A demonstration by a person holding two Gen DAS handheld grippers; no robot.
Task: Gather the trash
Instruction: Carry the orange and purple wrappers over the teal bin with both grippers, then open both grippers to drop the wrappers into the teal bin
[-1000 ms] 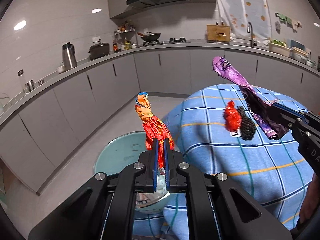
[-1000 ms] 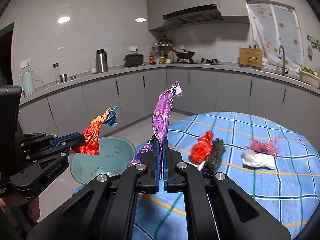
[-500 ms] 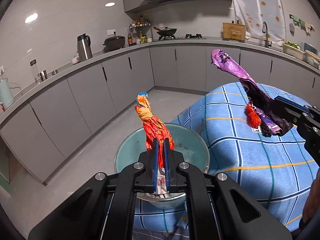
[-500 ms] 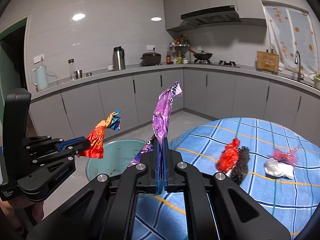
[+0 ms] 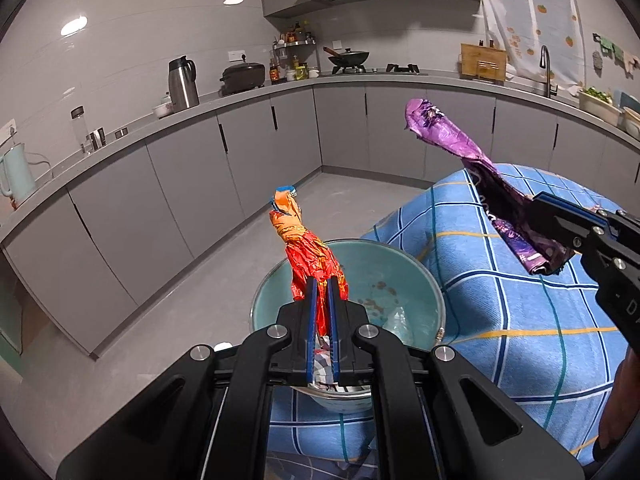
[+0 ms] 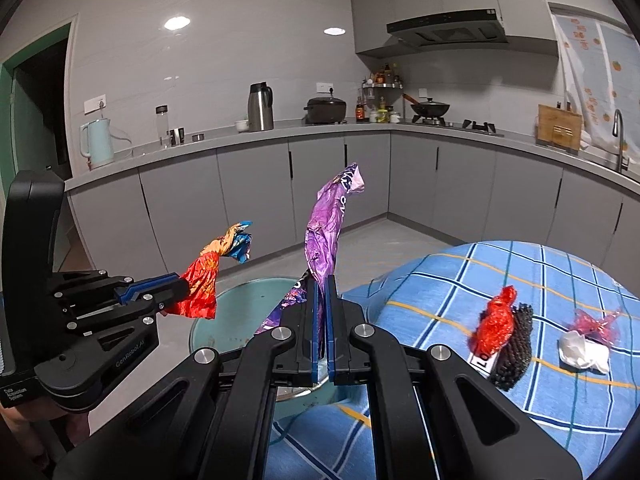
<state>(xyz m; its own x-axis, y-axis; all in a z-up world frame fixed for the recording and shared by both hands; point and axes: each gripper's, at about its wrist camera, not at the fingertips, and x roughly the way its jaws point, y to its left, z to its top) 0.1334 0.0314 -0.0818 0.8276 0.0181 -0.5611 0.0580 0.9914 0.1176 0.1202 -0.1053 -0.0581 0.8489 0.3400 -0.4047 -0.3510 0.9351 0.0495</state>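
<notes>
The left gripper (image 5: 322,284) has its fingers pinching a crumpled red-and-orange wrapper (image 5: 308,252), which stands up from the tips with a twisted blue end on top. It hangs over a teal bowl (image 5: 400,268) that sits at the edge of the surface (image 5: 500,320), a table under a blue checked cloth; some scraps lie in the bowl's bottom, partly hidden behind the fingers. The right gripper (image 6: 320,284) has its fingers pressed on a long purple wrapper (image 6: 324,240), whose upper part rises and curls over while its lower end hangs out below the tips towards the bowl's rim. From the left camera that purple wrapper slants up and to the left above the cloth, just beside the bowl. Farther along the surface, well apart from both grippers, lie a red crumpled wrapper (image 6: 496,322) touching a black mesh piece (image 6: 516,350), and beyond them a white wad (image 6: 584,354) with a pink scrap (image 6: 596,322) against it. Grey cabinets and a worktop with a kettle line the walls behind.
</notes>
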